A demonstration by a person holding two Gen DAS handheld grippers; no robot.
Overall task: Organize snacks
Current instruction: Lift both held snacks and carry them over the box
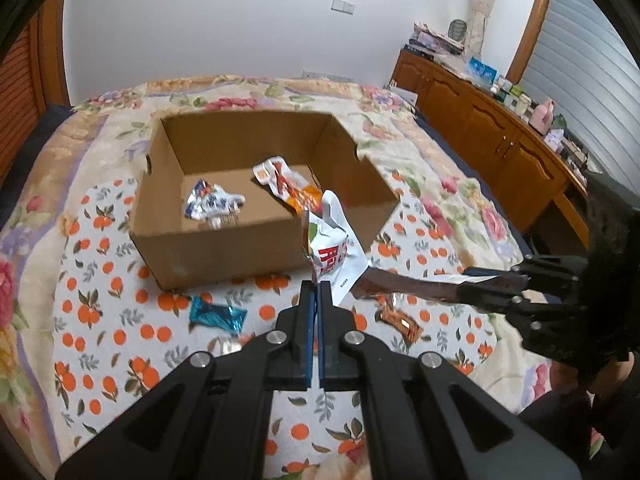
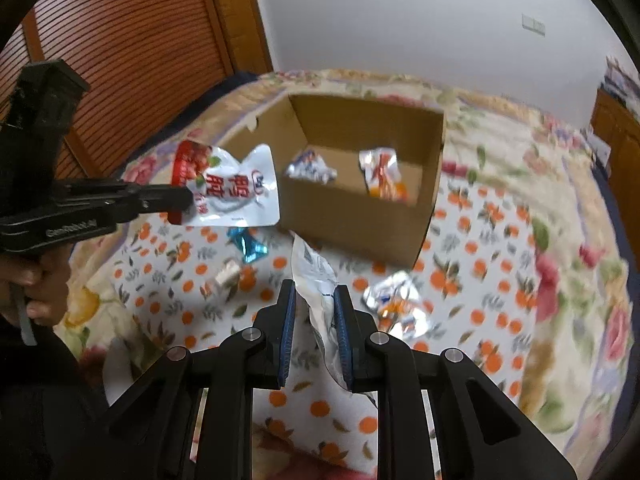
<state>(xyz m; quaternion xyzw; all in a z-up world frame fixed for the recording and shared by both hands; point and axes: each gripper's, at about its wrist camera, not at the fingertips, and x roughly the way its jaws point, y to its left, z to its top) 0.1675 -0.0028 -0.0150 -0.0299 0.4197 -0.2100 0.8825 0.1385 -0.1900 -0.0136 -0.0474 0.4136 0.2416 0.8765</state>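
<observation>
Two snack packets lie inside the cardboard box (image 1: pixel 224 240) on the bed (image 1: pixel 100 320). The left hand-held gripper (image 1: pixel 320 286), pressed together, pinches a white red-lettered pouch (image 1: pixel 334 254) above the box's near corner. The right hand-held gripper (image 2: pixel 315 294) pinches a silvery packet (image 2: pixel 316 280) above the bedspread.

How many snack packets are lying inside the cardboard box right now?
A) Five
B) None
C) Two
C: inside the cardboard box lie just two packets, a blue-and-white one and an orange-and-white one; the others are on the bedspread or held in the tools.
</observation>
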